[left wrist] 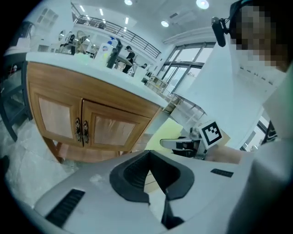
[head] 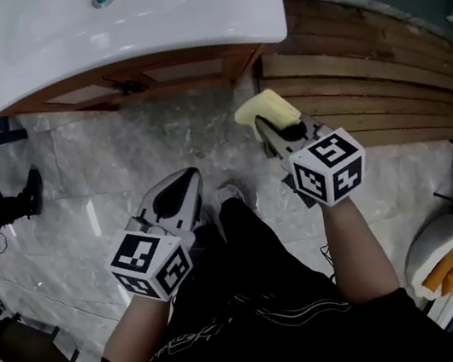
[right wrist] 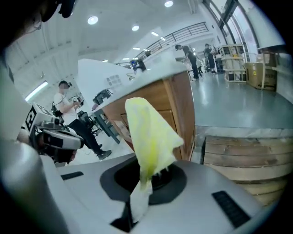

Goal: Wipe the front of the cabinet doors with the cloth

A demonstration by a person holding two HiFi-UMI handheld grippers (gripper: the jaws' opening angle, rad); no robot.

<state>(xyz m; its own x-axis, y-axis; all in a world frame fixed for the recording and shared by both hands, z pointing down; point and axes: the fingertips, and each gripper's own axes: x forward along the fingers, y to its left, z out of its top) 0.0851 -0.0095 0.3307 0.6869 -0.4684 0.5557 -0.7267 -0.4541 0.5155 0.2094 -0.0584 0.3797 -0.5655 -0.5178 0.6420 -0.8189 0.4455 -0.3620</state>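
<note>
Open floor lies between me and the cabinet doors. The basin overhangs them; planks crowd my right.

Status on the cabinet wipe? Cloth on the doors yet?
Done: the yellow cloth is picked up, pinched in the right gripper's fingers.
In hand: the cloth is held up facing the cabinet doors, apparently short of them, so no contact yet. The left gripper is shut and empty, low over the floor.
Left: all the wiping, on both doors.
</note>
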